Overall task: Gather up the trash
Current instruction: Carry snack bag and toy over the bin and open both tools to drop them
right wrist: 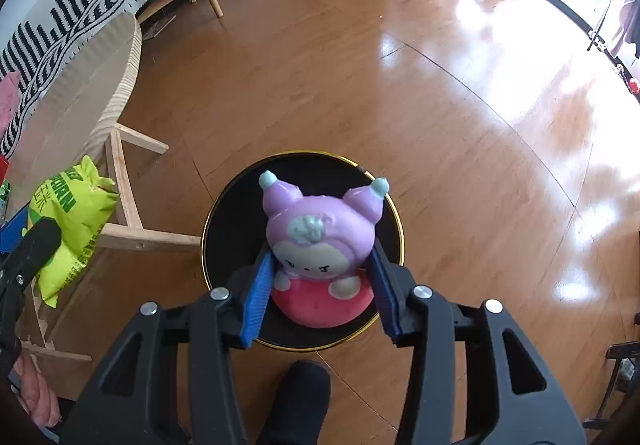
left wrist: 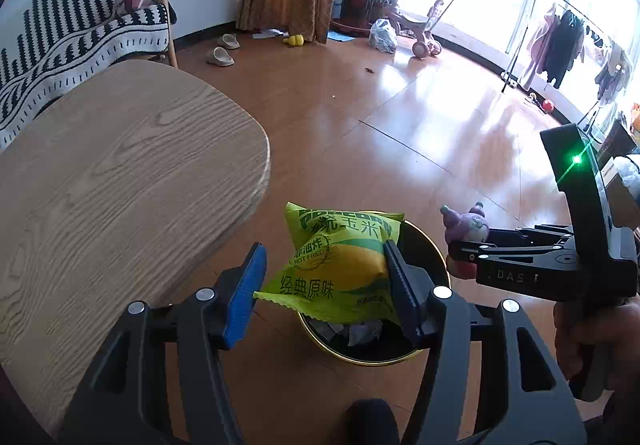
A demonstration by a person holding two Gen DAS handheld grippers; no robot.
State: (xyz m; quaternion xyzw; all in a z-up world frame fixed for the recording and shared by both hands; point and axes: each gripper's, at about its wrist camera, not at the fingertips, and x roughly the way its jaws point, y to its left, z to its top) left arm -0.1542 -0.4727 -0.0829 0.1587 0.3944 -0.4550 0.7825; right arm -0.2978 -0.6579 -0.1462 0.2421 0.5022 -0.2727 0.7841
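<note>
My left gripper point(left wrist: 325, 249) is shut on a yellow-green popcorn bag point(left wrist: 340, 269), which hangs over a black bin with a gold rim point(left wrist: 360, 359). Crumpled paper point(left wrist: 360, 329) lies inside the bin. To the right, my right gripper point(left wrist: 454, 251) holds a purple toy figure point(left wrist: 470, 225) level with the bin's far edge. In the right wrist view, my right gripper point(right wrist: 320, 253) is shut on that purple and pink toy figure point(right wrist: 320, 237) straight above the bin point(right wrist: 304, 154). At the left edge of that view are the popcorn bag point(right wrist: 72, 229) and the left gripper point(right wrist: 24, 233).
A light wooden table point(left wrist: 120, 185) stands just left of the bin, its frame legs point(right wrist: 128, 197) close to the rim. A striped sofa point(left wrist: 80, 29) is behind it. A dark shoe point(right wrist: 296, 397) is near the bin. Slippers point(left wrist: 220, 57), a plastic bag point(left wrist: 382, 35) and a toy trike point(left wrist: 420, 33) lie far off.
</note>
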